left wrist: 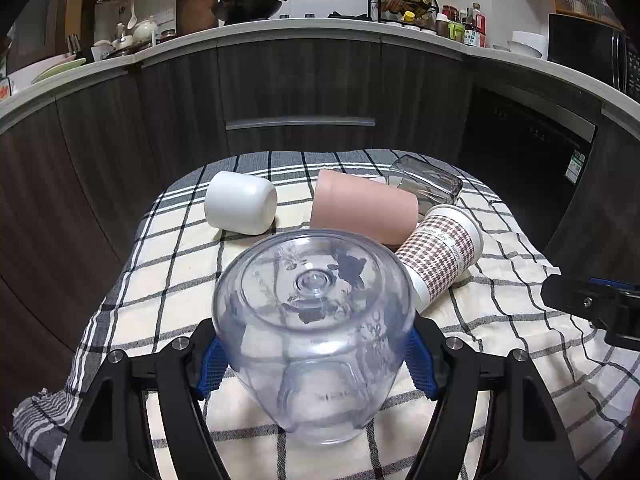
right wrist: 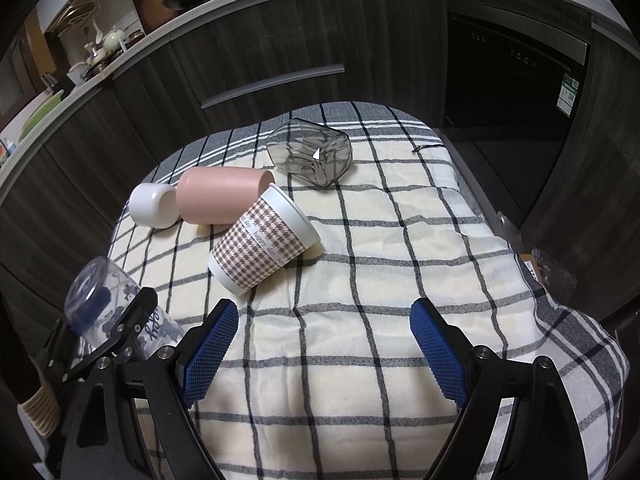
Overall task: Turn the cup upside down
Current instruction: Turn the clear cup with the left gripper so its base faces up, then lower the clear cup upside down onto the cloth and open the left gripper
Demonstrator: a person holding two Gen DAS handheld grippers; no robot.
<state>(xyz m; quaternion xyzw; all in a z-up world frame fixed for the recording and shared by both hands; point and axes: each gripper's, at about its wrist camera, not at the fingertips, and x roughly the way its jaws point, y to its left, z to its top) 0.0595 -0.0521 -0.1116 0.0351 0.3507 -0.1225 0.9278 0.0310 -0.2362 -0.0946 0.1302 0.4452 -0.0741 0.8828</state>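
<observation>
My left gripper point(left wrist: 314, 358) is shut on a clear plastic cup point(left wrist: 314, 320) with blue printing, its base pointing away from the camera, held above the checked cloth point(left wrist: 500, 344). The same cup shows in the right wrist view point(right wrist: 100, 300), tilted in the left gripper at the lower left. My right gripper point(right wrist: 324, 344) is open and empty over the cloth point(right wrist: 380, 240). It also shows at the right edge of the left wrist view point(left wrist: 592, 308).
Several cups lie on their sides further back: a white cup point(left wrist: 240, 208), a pink cup point(left wrist: 360, 210), a houndstooth paper cup point(left wrist: 444, 256) and a grey glass tumbler point(left wrist: 424, 184). Dark kitchen cabinets point(left wrist: 300, 92) stand behind the table.
</observation>
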